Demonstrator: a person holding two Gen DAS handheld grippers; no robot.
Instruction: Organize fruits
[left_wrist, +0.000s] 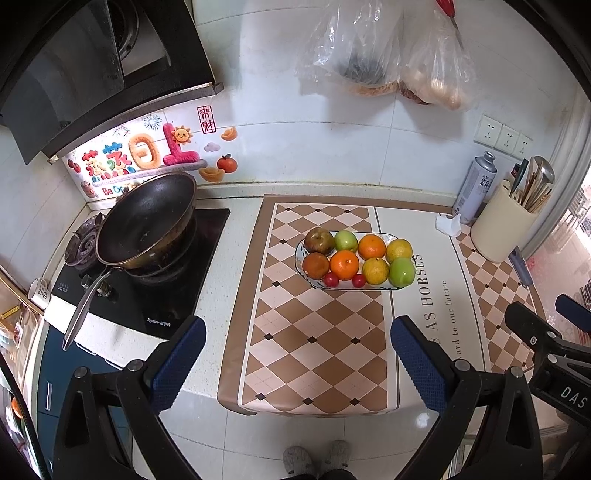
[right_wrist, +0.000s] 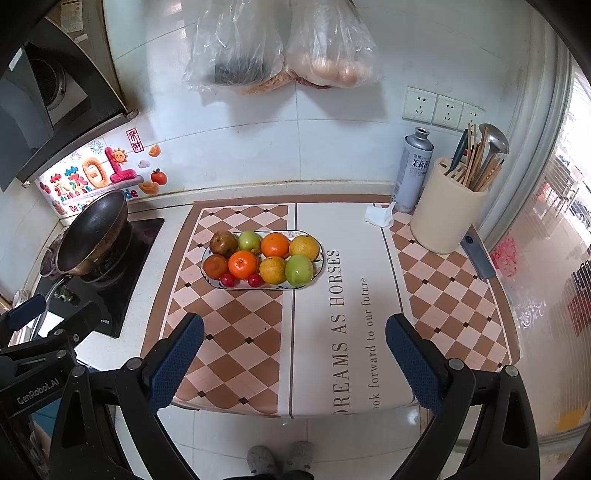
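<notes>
Hovering wide open, empty, both tools (left_wrist: 297, 354) (right_wrist: 293, 354) near mat's (right_wrist: 236, 347) front edge, plate (right_wrist: 318, 264) beyond.

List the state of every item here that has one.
Left tool: open, empty.
Right tool: open, empty.
Oval patterned ceramic plate: full of fruit, flat on mat.
Black metal wok: empty, on burner.
Cream cylindrical utensil holder: upright, filled.
Clear plastic bags: hanging, filled.
</notes>
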